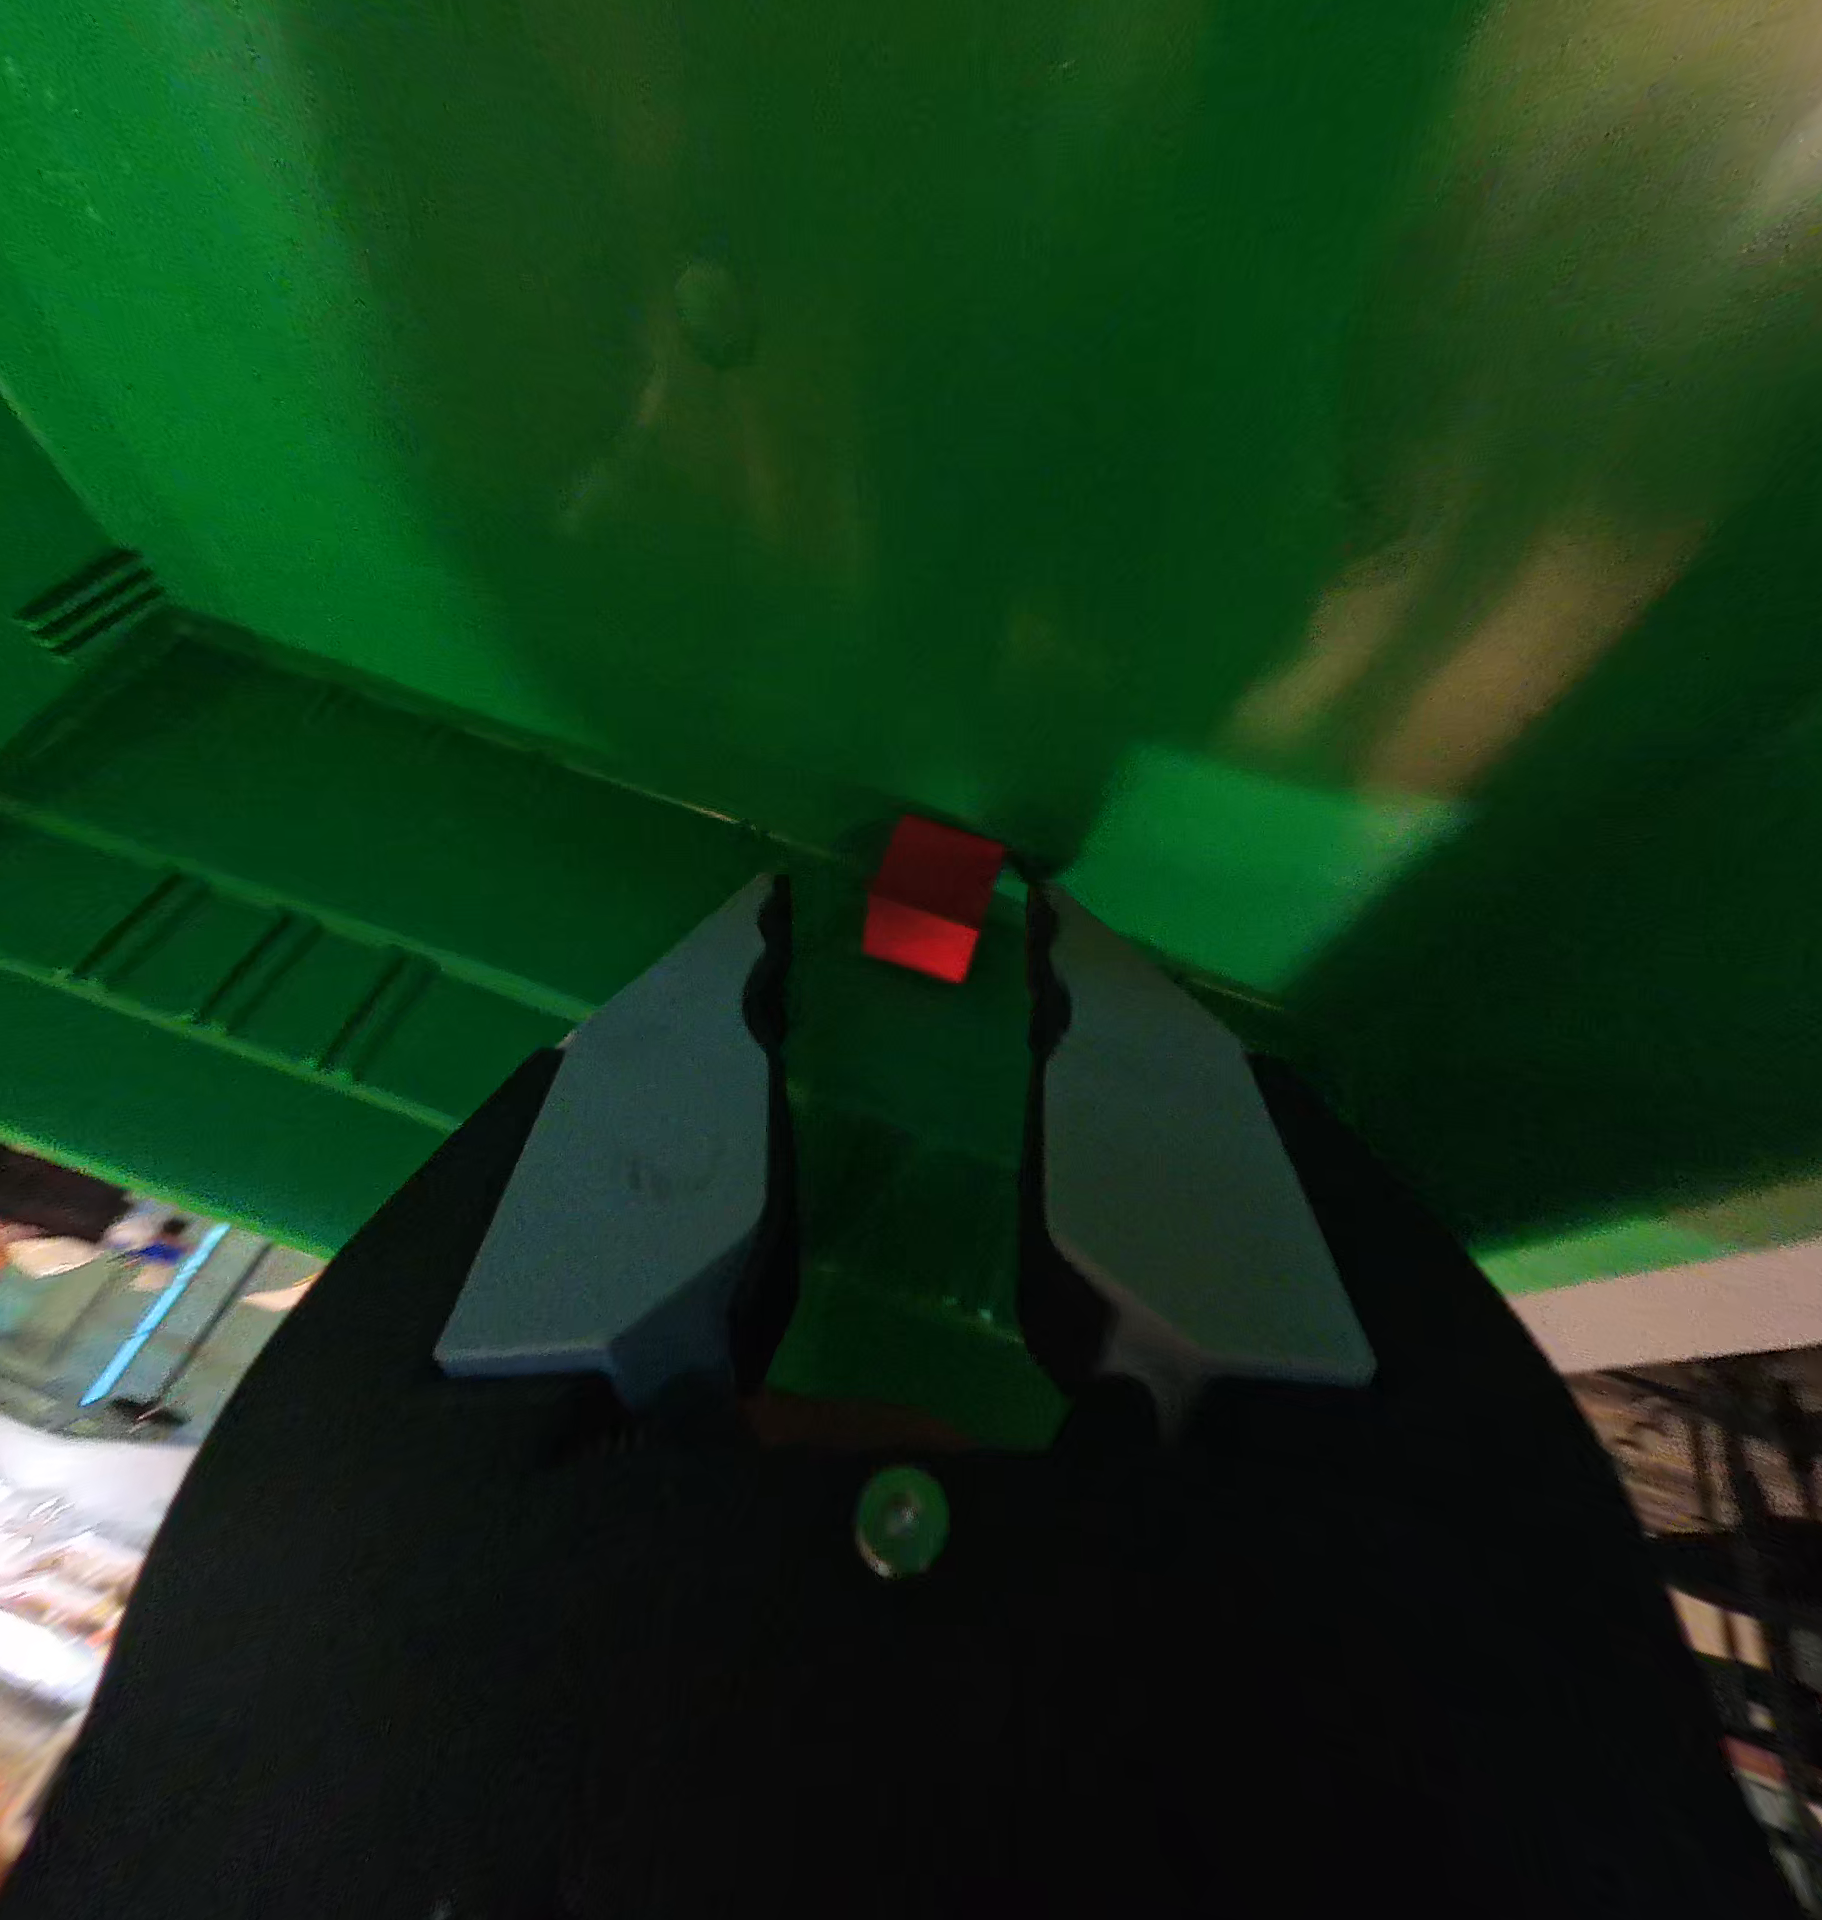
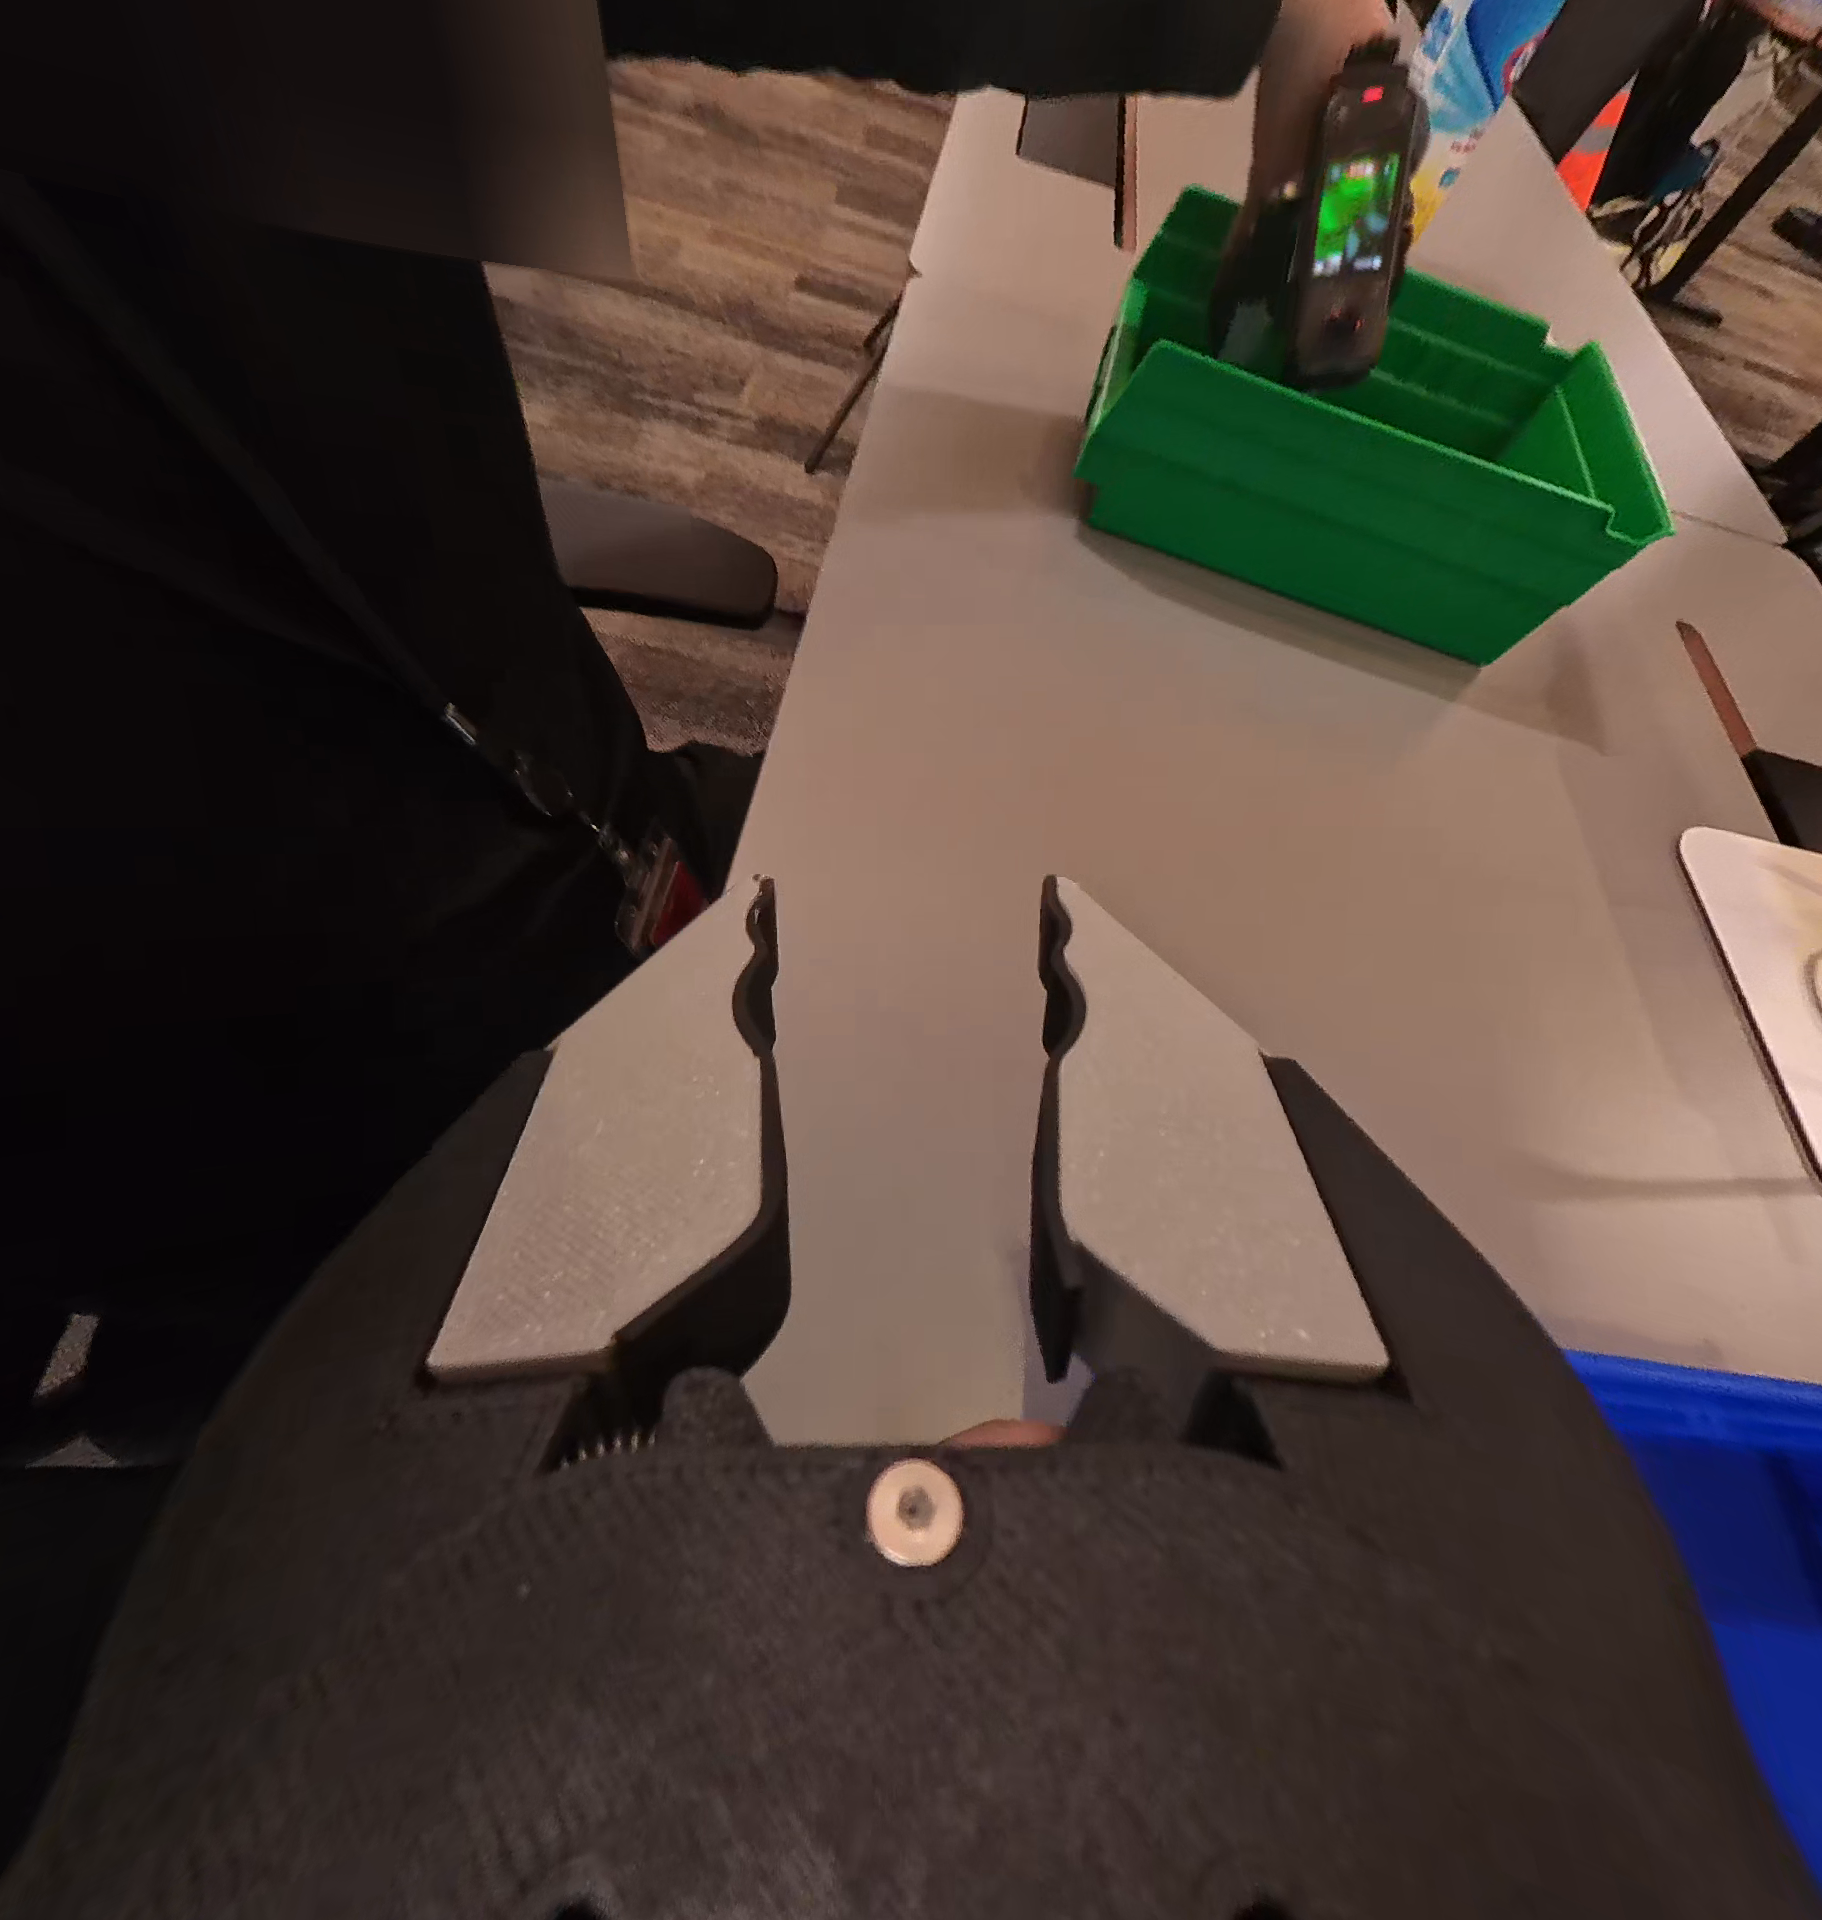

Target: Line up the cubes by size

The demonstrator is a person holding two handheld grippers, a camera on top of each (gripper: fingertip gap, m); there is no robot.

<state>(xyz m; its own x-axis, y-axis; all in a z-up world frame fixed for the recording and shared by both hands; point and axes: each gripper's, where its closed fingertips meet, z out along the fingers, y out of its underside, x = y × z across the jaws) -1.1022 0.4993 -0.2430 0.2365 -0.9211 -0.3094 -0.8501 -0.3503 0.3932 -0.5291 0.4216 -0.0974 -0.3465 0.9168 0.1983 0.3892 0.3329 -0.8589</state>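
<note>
Left hand-held gripper (image 1: 902,894) inside green bin (image 2: 1333,499), jaws apart around red cube (image 1: 928,899), apparently untouched; right hand-held gripper (image 2: 907,894) apart over desk (image 2: 1094,831).

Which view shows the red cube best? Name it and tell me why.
The left wrist view: the red cube sits close ahead, between the open left gripper fingertips, inside the green bin. The right wrist view shows only the bin's outside from afar; the cube is hidden.

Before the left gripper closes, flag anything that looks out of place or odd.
Nothing looks damaged or spilled. The red cube sits alone against the inner wall of the green bin, just ahead of the open left gripper. No other cubes show. The right gripper hangs open over the bare grey table.
</note>
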